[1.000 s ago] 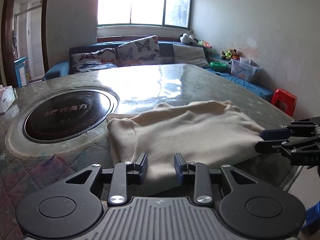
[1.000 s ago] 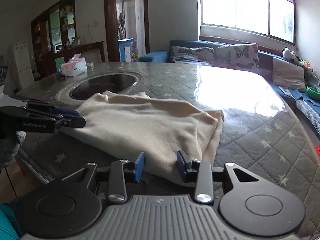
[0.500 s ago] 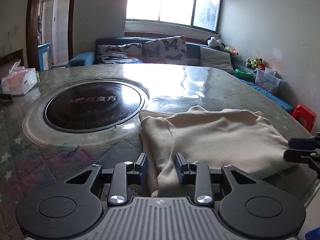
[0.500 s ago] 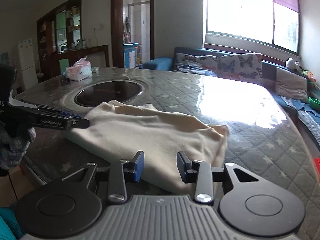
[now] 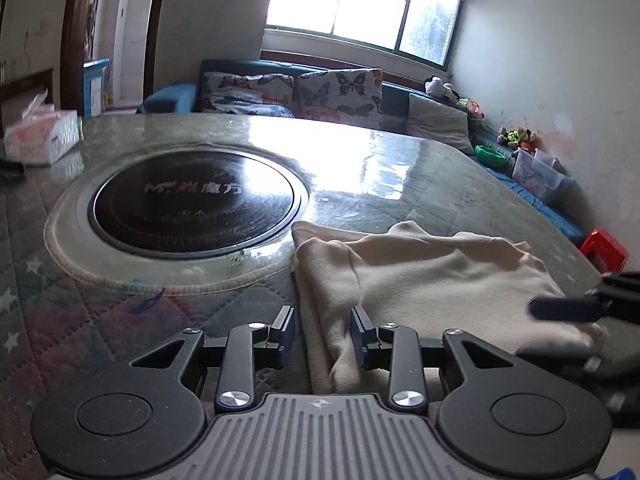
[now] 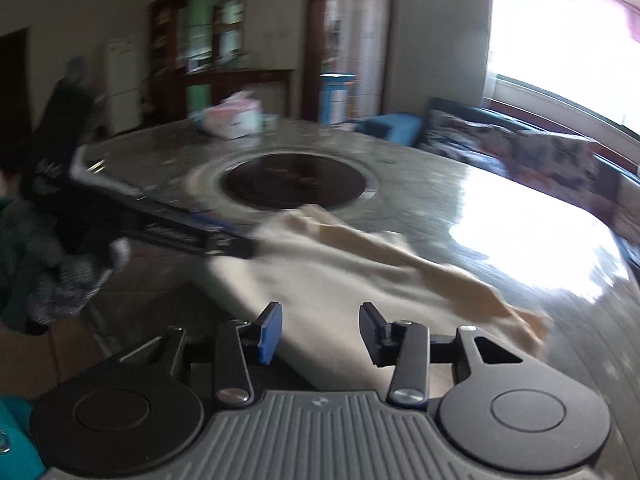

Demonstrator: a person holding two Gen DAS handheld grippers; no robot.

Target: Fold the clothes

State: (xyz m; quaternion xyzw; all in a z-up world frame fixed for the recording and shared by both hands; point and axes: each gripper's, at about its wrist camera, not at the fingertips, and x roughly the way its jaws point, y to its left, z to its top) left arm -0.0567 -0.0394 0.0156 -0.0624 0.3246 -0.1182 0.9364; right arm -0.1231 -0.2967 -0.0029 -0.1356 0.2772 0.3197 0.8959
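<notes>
- We see the left gripper low over the near edge of the table, its jaws parted. A bunched fold of the cream garment runs between them. The right-hand pad lies against the cloth, while a gap shows beside the left-hand pad, so we cannot tell whether it is truly pinching the fold.
- We see the right gripper at the same near edge, further along it. Its jaws have just been opening and now stand clearly apart. The garment's edge lies below and between the blue pads, and neither pad presses on it: the cloth is released.
- In the right wrist view, which is blurred, the left gripper reaches in from the left with its tips at the garment's near left corner. A hand in a grey knit glove holds it.
- In the left wrist view, the right gripper shows as a dark blurred tip at the right, over the garment's near right corner.
- The garment lies folded and mostly flat along the near edge of the table, with a rumpled ridge on its far side.
- Its far left corner is just beside the round black hob set in the table's middle.
- A tissue box stands at the table's far left edge, well apart from the garment.
- Beyond the table's far edge we see a sofa with butterfly cushions.
</notes>
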